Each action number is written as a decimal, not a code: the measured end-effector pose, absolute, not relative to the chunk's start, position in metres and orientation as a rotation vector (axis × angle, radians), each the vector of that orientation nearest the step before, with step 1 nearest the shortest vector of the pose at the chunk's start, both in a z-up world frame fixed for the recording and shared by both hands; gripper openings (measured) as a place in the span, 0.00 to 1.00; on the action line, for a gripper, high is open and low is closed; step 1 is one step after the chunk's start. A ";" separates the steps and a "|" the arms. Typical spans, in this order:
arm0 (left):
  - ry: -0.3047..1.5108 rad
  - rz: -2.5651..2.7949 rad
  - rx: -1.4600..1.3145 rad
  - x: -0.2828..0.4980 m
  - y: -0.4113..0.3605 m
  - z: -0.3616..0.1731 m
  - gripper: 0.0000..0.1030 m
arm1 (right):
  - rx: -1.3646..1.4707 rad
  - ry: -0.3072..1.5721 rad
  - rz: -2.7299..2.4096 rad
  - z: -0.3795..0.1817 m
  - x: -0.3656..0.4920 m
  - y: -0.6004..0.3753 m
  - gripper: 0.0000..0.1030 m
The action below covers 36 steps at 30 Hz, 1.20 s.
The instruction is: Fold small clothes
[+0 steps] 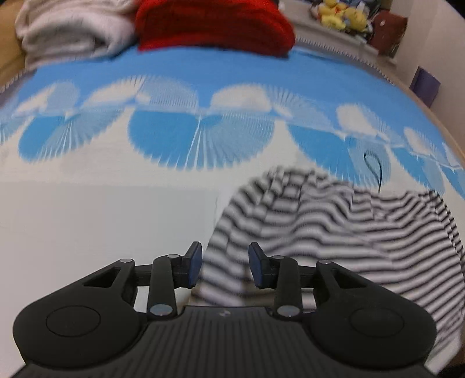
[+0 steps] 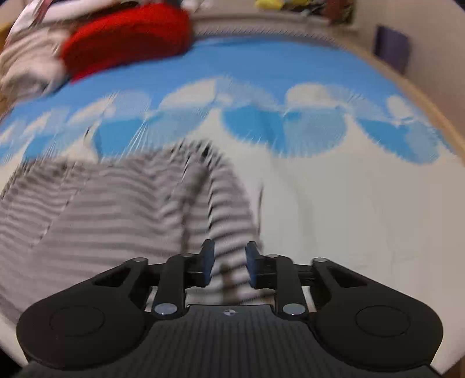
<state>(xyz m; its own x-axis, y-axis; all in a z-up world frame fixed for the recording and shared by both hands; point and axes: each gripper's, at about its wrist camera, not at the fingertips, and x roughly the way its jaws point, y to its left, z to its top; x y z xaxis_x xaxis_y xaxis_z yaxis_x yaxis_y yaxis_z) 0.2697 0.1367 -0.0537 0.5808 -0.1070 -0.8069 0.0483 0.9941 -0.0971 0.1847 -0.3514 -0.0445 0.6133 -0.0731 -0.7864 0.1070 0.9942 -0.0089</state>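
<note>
Each black hand-held gripper (image 1: 224, 266) (image 2: 229, 264) has blue pads (image 1: 195, 263) and silver screws (image 1: 159, 309).

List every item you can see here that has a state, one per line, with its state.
Striped garment: crumpled and unfolded on the bed cover, fabric between both pairs of fingers.
Left gripper: fingers apart, striped fabric in the gap.
Right gripper: fingers narrowly apart, a striped strip in the gap; grip unclear through blur.
Red garment: folded, lying at the far edge.
White garment: folded, beside the red one.
Bed cover: spread flat.
</note>
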 end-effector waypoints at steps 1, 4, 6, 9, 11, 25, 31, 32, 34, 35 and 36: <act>0.940 -0.092 -0.070 0.276 0.133 -0.056 0.42 | 0.040 0.887 -0.120 -0.046 0.192 -0.352 0.34; 0.962 -0.095 -0.085 0.296 0.128 -0.063 0.49 | 0.034 0.888 -0.149 -0.053 0.215 -0.351 0.43; 0.972 -0.100 -0.078 0.311 0.119 -0.074 0.49 | 0.033 0.901 -0.144 -0.062 0.230 -0.349 0.44; 0.983 -0.108 -0.051 0.328 0.112 -0.087 0.49 | -0.001 0.937 -0.134 -0.078 0.250 -0.345 0.44; 0.990 -0.113 -0.033 0.337 0.110 -0.094 0.37 | -0.017 0.964 -0.120 -0.087 0.260 -0.342 0.43; 0.930 -0.087 -0.027 0.346 0.115 -0.078 0.47 | -0.009 0.980 -0.227 -0.095 0.280 -0.349 0.16; 0.918 -0.369 -0.115 0.318 0.113 -0.055 0.46 | 0.043 0.873 -0.103 -0.055 0.245 -0.347 0.25; 0.955 -0.423 -0.077 0.314 0.105 -0.061 0.46 | 0.058 0.889 -0.035 -0.053 0.238 -0.345 0.26; 1.051 -0.457 0.041 0.310 0.089 -0.080 0.46 | 0.051 0.964 0.108 -0.059 0.224 -0.338 0.26; 1.118 -0.429 0.131 0.307 0.081 -0.095 0.46 | 0.027 1.012 0.158 -0.064 0.218 -0.334 0.26; 1.166 -0.392 0.218 0.305 0.076 -0.107 0.46 | -0.013 1.061 0.194 -0.070 0.210 -0.329 0.26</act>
<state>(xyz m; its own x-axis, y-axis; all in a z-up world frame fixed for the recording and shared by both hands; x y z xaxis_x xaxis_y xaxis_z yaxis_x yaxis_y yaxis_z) 0.3047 0.0761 -0.1073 0.3369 -0.1866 -0.9229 0.4090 0.9119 -0.0351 0.2104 -0.3287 -0.0705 0.4726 0.1523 -0.8680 -0.1652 0.9828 0.0825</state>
